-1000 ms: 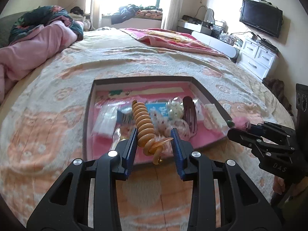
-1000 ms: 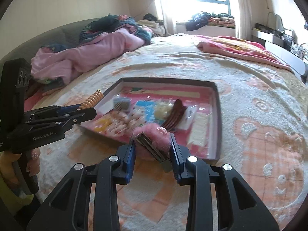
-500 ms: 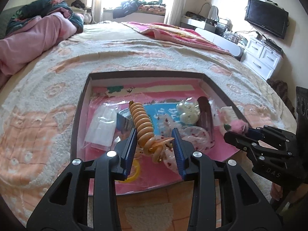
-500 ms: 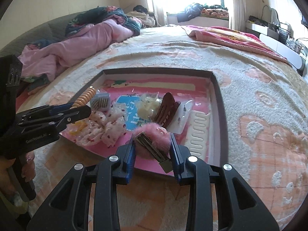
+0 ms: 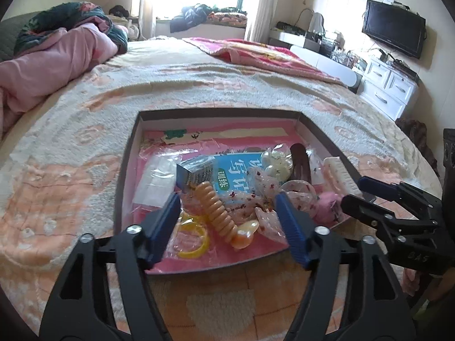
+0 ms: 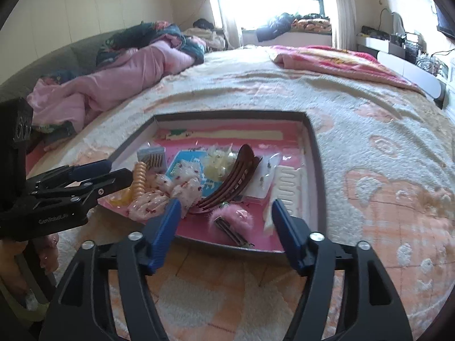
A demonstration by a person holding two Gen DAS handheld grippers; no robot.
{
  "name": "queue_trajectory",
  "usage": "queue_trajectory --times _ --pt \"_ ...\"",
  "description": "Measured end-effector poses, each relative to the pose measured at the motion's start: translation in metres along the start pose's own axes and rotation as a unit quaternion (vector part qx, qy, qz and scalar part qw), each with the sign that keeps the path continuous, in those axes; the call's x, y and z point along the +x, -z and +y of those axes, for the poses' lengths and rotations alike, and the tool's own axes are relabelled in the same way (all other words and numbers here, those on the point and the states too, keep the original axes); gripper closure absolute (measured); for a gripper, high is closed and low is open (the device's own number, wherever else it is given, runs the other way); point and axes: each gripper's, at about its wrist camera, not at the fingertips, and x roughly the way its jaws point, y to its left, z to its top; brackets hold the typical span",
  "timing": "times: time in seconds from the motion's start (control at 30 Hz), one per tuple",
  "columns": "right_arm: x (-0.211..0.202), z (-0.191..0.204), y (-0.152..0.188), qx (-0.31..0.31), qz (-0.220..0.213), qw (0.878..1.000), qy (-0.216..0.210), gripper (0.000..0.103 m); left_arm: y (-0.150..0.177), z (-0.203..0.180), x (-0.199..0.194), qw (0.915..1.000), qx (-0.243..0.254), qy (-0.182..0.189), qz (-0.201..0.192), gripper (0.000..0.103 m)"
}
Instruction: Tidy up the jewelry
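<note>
The left gripper (image 5: 229,221) hovers over the near edge of the shallow, dark-rimmed box with a pink floor (image 5: 125,170), its blue-padded jaws opening and spread wide; the orange plastic spiral hair coil (image 5: 220,213) lies on the box floor between them, touched by neither pad. Just left of the coil sits a yellow translucent ring (image 5: 196,241), and behind it a small clear packet of hairpins (image 5: 196,173) and a blue printed card (image 5: 236,174). The right gripper (image 6: 226,221) is likewise opening, its pads apart on either side of the fluffy pink pom-pom hair clip with a metal bar (image 6: 236,218), which rests loose on the floor at the box's near rim. Beyond the clip lie a dark brown curved comb clip (image 6: 233,182), white floral fabric scrunchies (image 6: 170,190) to its left, and a white ridged plastic comb (image 6: 287,182) to its right. A cream flower piece (image 6: 219,162) sits farther back. The box rests on a cream and peach fleece blanket (image 6: 369,170) covering a bed, with a crumpled pink quilt (image 6: 119,82) at the far left.
</note>
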Motion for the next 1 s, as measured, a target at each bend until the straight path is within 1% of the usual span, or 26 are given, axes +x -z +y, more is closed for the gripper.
queue_trajectory --times 0.03,0.07,0.1,0.27,0.47,0.57,0.67,0.87,1.0 --pt "-0.005 0.000 0.000 0.000 -0.005 1.000 -0.002 0.026 0.000 -0.001 -0.005 1.0000 -0.001 -0.001 -0.005 0.037" --pt "-0.009 0.000 0.001 0.001 -0.009 1.000 -0.004 0.021 0.001 -0.001 -0.008 1.0000 -0.002 -0.002 -0.009 0.030" --pt "-0.015 0.000 0.001 0.002 -0.014 1.000 -0.004 0.018 0.001 -0.002 -0.014 0.9999 -0.004 -0.003 -0.014 0.025" --pt "-0.041 0.003 0.004 0.001 -0.040 0.999 0.003 0.010 0.007 -0.008 -0.034 0.9995 -0.005 -0.011 -0.029 0.011" --pt "-0.071 0.011 0.008 -0.008 -0.073 0.997 0.013 0.007 0.017 -0.007 -0.060 0.9984 -0.026 -0.019 -0.046 0.011" --pt "-0.084 0.016 0.011 -0.010 -0.086 0.996 0.015 0.007 0.024 -0.008 -0.069 0.9981 -0.032 -0.020 -0.048 0.011" --pt "-0.096 0.020 0.015 -0.013 -0.099 0.995 0.025 0.007 0.030 -0.009 -0.079 0.9976 -0.035 -0.025 -0.054 0.011" --pt "-0.113 0.027 0.027 -0.021 -0.115 0.993 0.036 0.007 0.038 -0.011 -0.097 0.9967 -0.036 -0.029 -0.067 0.011" --pt "-0.120 0.028 0.036 -0.013 -0.116 0.992 0.037 0.006 0.044 -0.013 -0.105 0.9964 -0.035 -0.030 -0.071 0.011"
